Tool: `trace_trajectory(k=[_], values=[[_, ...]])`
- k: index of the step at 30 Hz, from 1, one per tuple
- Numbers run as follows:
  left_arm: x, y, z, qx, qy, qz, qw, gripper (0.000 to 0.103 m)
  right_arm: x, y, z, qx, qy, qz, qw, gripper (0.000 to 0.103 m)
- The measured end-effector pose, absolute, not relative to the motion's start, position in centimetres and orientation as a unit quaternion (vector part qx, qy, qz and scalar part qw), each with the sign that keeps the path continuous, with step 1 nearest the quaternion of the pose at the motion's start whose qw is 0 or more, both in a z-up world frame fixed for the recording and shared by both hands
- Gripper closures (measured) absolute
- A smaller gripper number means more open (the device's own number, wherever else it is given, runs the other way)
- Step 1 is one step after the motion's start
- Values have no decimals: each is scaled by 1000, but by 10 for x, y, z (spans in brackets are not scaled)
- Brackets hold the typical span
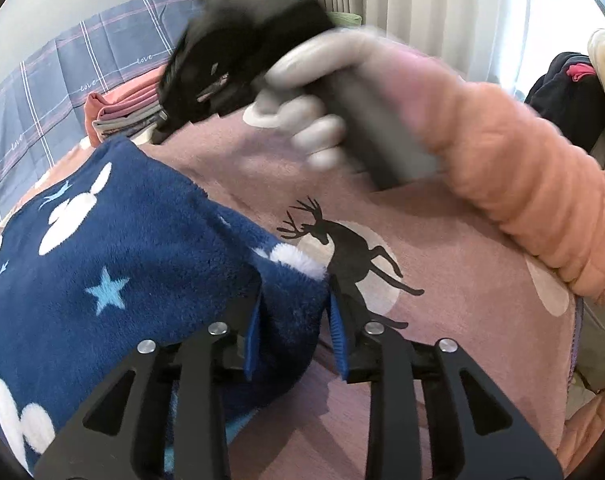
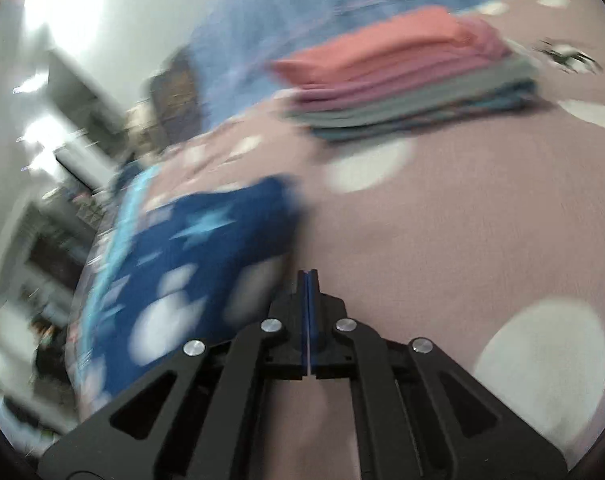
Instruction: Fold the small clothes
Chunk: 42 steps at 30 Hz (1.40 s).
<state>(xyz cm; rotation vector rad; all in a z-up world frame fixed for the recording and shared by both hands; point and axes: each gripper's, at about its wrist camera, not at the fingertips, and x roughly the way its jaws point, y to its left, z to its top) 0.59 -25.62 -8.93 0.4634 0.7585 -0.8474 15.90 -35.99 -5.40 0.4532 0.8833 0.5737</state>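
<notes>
A good part of the folding looks done already: a neat stack of folded clothes point(image 2: 414, 76), coral on top, then mauve, grey and teal layers, sits on the pink bedspread point(image 2: 442, 220) in the upper right of the right wrist view, and shows again at the upper left of the left wrist view, against a blue plaid cover point(image 1: 34, 92).

The piece in hand now is a navy fleece garment point(image 1: 114, 248) printed with white blobs and pale blue stars. It fills the lower left of the left wrist view, lying on the bedspread beside the black deer print point(image 1: 350, 248). The left gripper point(image 1: 292, 326) has its jaws set either side of a thick, doubled edge of that fleece, the blue pads apparently pressing into the pile, so I take it as gripping the garment.

The right gripper point(image 2: 309, 280) has its jaws clenched tight together with nothing between them. In its own blurred view it sits at the lower centre over bare bedspread, just right of the fleece. From the left camera it appears at the upper centre, held by a gloved hand point(image 1: 302, 108) with a peach quilted sleeve point(image 1: 522, 184) behind it.

I judge this garment partly folded: it is bunched and doubled, not yet a flat packet. Finishing the folds and adding it to the stack remain. Dark clothing at the far right edge may still be waiting.
</notes>
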Motion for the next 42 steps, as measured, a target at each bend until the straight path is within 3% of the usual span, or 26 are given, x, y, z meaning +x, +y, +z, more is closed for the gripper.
trace_trajectory(k=[1,3,5,7,15,17,19,25,29,32,42], values=[[5,-256,-89,216,355,-400,817,71,141,-352,-46,195,416,301,836,99],[-2,-253,-88,210,353,-411,814,63,117,-338,-48,170,420,336,826,83],[-7,-252,-89,198,357,-428,806,56,98,-325,-70,133,442,332,823,77],[-8,-249,-90,191,366,-429,804,56,78,-324,-85,113,428,310,842,79],[-29,-193,-60,123,368,-412,825,54,16,-340,-37,148,367,297,869,75],[-34,-165,-59,99,373,-391,836,54,15,-317,-69,63,433,237,867,70],[-36,-136,-58,76,380,-366,846,54,6,-307,-86,35,438,218,872,65],[-51,15,-43,-36,349,-224,909,53,-5,-311,-17,5,380,130,916,64],[-63,109,-46,-104,327,-104,933,53,-15,-261,18,-26,348,185,919,64],[-62,147,-54,-126,327,-68,934,52,-9,-216,19,-64,351,216,909,57],[-31,177,-71,-187,310,-171,916,52,94,-42,32,-106,393,275,871,53]])
